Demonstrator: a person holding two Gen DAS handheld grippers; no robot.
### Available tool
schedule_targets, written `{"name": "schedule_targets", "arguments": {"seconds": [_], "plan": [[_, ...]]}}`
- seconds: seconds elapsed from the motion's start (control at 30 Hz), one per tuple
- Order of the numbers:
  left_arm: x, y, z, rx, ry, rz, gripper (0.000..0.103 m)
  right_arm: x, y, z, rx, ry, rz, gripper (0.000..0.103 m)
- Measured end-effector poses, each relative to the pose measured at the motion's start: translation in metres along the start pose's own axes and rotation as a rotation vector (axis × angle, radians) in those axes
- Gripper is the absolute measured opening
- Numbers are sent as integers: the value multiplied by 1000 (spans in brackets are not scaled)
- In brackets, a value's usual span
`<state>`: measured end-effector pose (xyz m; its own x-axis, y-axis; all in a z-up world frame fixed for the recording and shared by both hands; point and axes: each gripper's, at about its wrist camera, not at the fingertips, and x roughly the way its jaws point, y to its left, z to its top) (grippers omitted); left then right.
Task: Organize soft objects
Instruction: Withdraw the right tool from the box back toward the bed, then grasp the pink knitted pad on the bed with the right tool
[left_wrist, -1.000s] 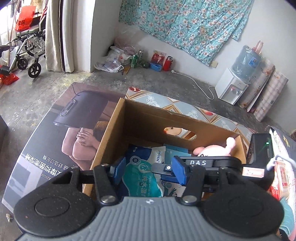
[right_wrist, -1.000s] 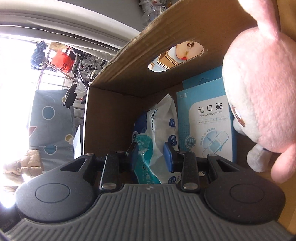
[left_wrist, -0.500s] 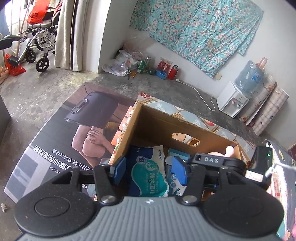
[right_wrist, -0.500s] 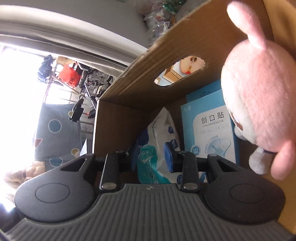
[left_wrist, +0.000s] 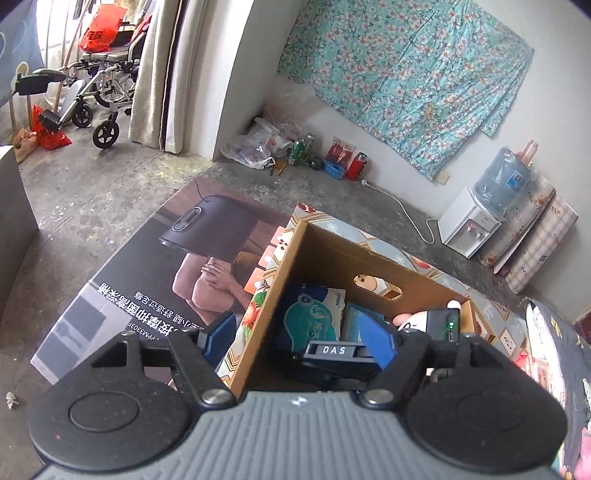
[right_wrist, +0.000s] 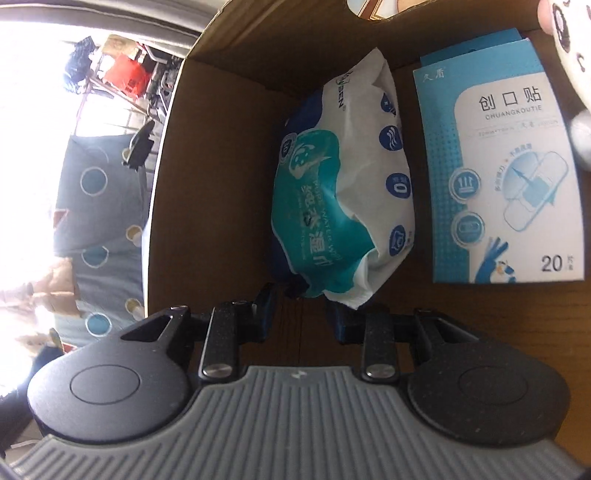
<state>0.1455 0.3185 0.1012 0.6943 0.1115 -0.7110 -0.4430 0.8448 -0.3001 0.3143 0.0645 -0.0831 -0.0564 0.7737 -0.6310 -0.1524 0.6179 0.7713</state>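
Note:
A brown cardboard box (left_wrist: 332, 258) (right_wrist: 221, 147) holds a teal and white wet-wipes pack (left_wrist: 314, 317) (right_wrist: 332, 184), a blue plaster box (left_wrist: 354, 321) (right_wrist: 498, 166) and a pink plush toy (left_wrist: 404, 319) (right_wrist: 565, 22). My left gripper (left_wrist: 297, 336) hovers above the box's left wall. Its jaws are opening wide and hold nothing. My right gripper (right_wrist: 303, 310) is low inside the box. A narrow gap between its fingers shows bare cardboard floor. The pack's near end lies just beyond the tips. The right gripper's black housing (left_wrist: 441, 326) hides part of the plush.
A large printed poster (left_wrist: 147, 288) lies on the concrete floor left of the box. A patterned mat (left_wrist: 498, 325) is under the box. A water dispenser (left_wrist: 472, 229), bottles and bags (left_wrist: 306, 147) line the far wall. A wheelchair (left_wrist: 99, 99) stands far left.
My left gripper rose and drew back from the box while its jaws widened. My right gripper sank deeper into the box, and the plush slid to the view's top right corner.

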Motion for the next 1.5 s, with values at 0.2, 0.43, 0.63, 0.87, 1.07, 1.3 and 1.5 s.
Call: {"name": "schedule_targets", "arguments": {"seconds": [0.2,0.43,0.63,0.87,1.07,1.3,1.5], "plan": [[-26,9,-8,-7,-47,18,78,-12,0,-10,20,-33,71,31],[-61,-14,-35,60,-124,-37,82,-107,19,-44,-101,-101,152,48],[-80,-60,-78,160,-150,-137,86,-240,-16,-76,-199,-264,149,54],[-79,-134,-140,292,-106,-290,86,-360,-90,-128,-225,-434,-44,56],[-65,-199,-191,415,-40,-401,86,-444,-157,-172,-211,-570,-247,56],[-43,-261,-244,513,5,-498,86,-514,-209,-224,-165,-707,-439,57],[-24,-309,-297,662,36,-592,82,-518,-258,-246,-92,-715,-579,57]]}}
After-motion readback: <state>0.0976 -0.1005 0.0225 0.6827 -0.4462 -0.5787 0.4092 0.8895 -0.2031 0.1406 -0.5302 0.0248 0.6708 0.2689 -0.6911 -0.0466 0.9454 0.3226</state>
